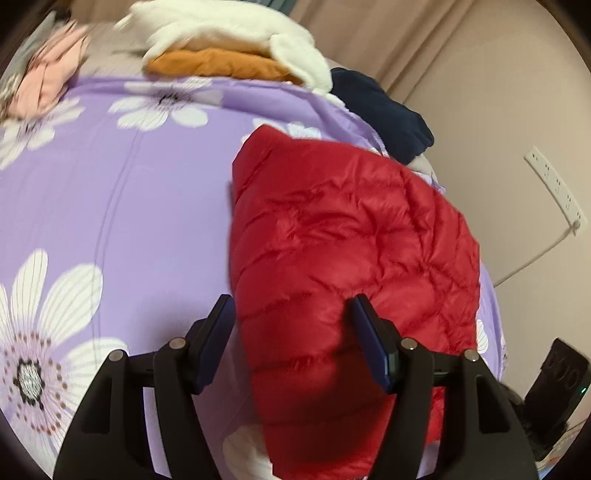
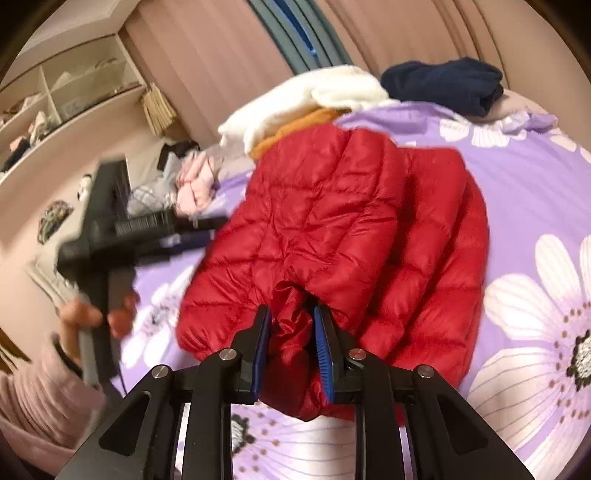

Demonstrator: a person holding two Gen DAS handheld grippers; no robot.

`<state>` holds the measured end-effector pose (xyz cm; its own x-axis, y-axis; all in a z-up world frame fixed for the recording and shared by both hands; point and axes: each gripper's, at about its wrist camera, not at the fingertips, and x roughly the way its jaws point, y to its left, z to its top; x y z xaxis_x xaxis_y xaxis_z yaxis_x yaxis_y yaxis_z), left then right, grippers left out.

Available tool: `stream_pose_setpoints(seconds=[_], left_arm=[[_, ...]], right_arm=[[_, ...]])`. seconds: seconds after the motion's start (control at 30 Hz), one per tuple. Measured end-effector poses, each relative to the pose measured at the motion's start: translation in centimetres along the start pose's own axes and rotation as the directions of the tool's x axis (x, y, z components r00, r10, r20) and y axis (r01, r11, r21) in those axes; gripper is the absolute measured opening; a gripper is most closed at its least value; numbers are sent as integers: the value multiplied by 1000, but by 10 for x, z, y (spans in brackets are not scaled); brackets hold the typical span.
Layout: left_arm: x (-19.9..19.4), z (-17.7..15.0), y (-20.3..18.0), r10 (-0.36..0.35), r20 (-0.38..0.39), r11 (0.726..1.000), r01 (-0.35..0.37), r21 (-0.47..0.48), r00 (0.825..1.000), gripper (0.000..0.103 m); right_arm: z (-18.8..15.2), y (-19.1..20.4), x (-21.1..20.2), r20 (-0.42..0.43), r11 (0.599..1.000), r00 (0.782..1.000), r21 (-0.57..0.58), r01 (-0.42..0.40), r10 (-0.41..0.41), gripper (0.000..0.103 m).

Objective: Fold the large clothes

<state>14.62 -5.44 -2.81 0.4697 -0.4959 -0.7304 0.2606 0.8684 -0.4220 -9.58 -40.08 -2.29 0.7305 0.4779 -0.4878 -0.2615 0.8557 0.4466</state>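
A red quilted down jacket (image 1: pixel 351 251) lies partly folded on a purple floral bedspread (image 1: pixel 122 206). My left gripper (image 1: pixel 291 306) is open, its jaws wide apart over the jacket's left edge, not holding it. In the right wrist view the jacket (image 2: pixel 332 221) fills the middle, and my right gripper (image 2: pixel 291 314) is shut on a bunched fold of its red fabric at the near edge. The left gripper (image 2: pixel 207 230) also shows there, blurred, at the jacket's left side, held by a hand in a pink sleeve.
A pile of white (image 1: pixel 229 29), orange (image 1: pixel 221 66) and navy clothes (image 1: pixel 384 110) lies at the bed's far end, with a pink garment (image 1: pixel 48 81) at the left. A wall with a power strip (image 1: pixel 554 184) is at the right. Shelves (image 2: pixel 74 85) stand at the left.
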Motion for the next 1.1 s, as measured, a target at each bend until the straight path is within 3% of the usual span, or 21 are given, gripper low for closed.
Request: stream_pose_setpoints(seconds=[0.13, 0.27, 0.37, 0.47, 0.63, 0.9, 1.1], left_arm=[[3, -5, -8, -3, -10, 1000, 3, 26, 1000, 64], [10, -9, -21, 2, -18, 997, 0, 71, 1000, 64], [12, -11, -27, 17, -19, 994, -15, 106, 1000, 64], [15, -13, -31, 28, -20, 991, -25, 132, 999, 64], [20, -16, -34, 38, -21, 986, -34, 164, 999, 65], [25, -18, -41, 63, -22, 978, -58, 199, 998, 66], [25, -18, -39, 63, -22, 979, -57, 194, 998, 66]], right_arm=[[22, 4, -8, 78, 1000, 997, 12, -1, 0, 23], [49, 4, 5, 121, 990, 983, -1, 142, -140, 23], [60, -3, 18, 132, 984, 975, 12, 180, -180, 23], [67, -14, 35, 108, 974, 968, 15, 225, -225, 23], [55, -36, 57, -19, 956, 957, 44, 290, -290, 23], [50, -41, 55, -68, 948, 951, 81, 308, -303, 23], [46, -6, 10, 32, 975, 975, 4, 221, -221, 23]])
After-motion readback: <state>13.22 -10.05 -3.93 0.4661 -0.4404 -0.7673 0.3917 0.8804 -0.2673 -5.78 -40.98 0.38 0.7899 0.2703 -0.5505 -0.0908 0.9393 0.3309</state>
